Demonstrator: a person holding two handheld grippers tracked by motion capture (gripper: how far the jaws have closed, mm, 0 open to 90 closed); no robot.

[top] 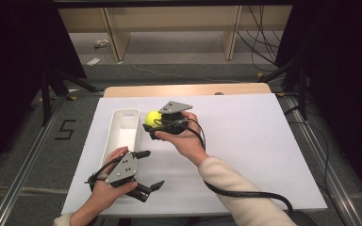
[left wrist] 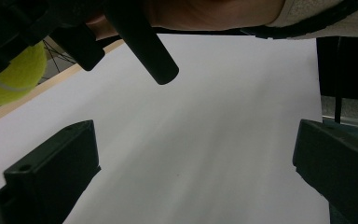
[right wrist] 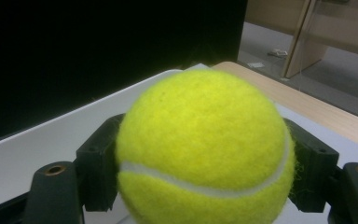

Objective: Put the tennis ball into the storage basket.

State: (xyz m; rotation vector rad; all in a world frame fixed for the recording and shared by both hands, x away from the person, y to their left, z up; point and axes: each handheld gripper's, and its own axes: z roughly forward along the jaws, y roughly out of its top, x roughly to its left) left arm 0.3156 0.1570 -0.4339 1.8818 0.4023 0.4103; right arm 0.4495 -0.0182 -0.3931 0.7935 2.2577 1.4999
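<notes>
A yellow tennis ball [top: 152, 118] [right wrist: 205, 149] [left wrist: 10, 79] is held off the white board, just right of the white tray [top: 118, 141]. My right gripper [top: 156, 123] [right wrist: 205, 163] is shut on it, one black jaw pressed against each side. The ball's lower part is cut off in the right gripper view. My left gripper [top: 151, 170] [left wrist: 196, 168] hovers low near the board's front left, open, with bare white board between its fingers. The left gripper view looks up at the right hand [left wrist: 205, 14] and its gripper overhead.
The long white tray lies lengthwise on the left of the white board [top: 245, 141], which covers a wooden table [top: 188, 89]. A black cable [top: 245, 193] trails from the right gripper past the sleeve. Dark stands and floor cables ring the table.
</notes>
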